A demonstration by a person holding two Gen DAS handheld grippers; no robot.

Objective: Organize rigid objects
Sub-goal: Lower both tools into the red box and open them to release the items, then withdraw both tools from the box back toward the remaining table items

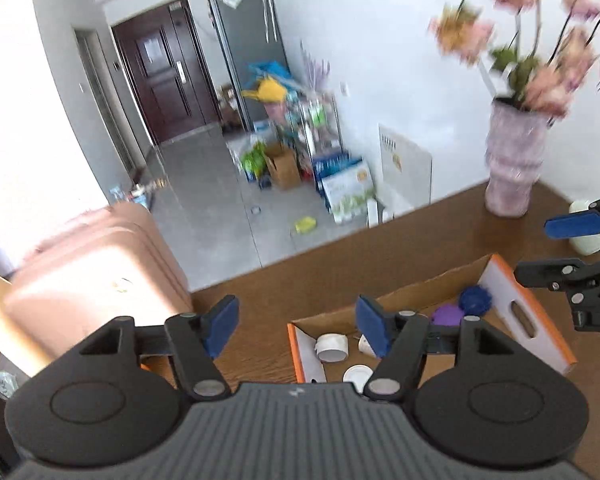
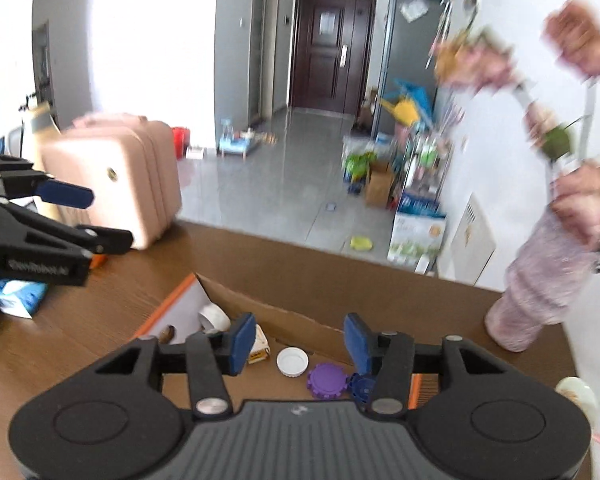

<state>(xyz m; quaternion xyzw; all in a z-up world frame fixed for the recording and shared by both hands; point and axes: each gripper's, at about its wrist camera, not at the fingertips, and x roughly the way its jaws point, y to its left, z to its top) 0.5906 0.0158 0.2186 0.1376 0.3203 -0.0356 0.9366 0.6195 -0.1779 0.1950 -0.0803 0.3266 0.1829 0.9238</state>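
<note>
An open cardboard box (image 1: 416, 294) with orange-edged flaps lies on the brown table (image 1: 300, 280). Inside are white caps (image 1: 332, 347), a purple cap (image 1: 447, 314) and a blue cap (image 1: 475, 299). My left gripper (image 1: 298, 330) is open and empty above the box's left end. In the right wrist view the box (image 2: 300, 326) holds a white cap (image 2: 292, 361), a purple cap (image 2: 326, 381), a blue cap (image 2: 362, 388) and a small packet (image 2: 259, 348). My right gripper (image 2: 298, 344) is open and empty over the box. Each gripper shows in the other's view, the right (image 1: 572, 226) and the left (image 2: 66, 194).
A pink vase with flowers (image 1: 512, 164) stands at the table's far right corner, also in the right wrist view (image 2: 540, 280). A white bottle (image 1: 590, 236) stands behind the right gripper. A blue tissue packet (image 2: 18, 298) lies at the table's left. A pink suitcase (image 2: 116, 176) stands beyond the table edge.
</note>
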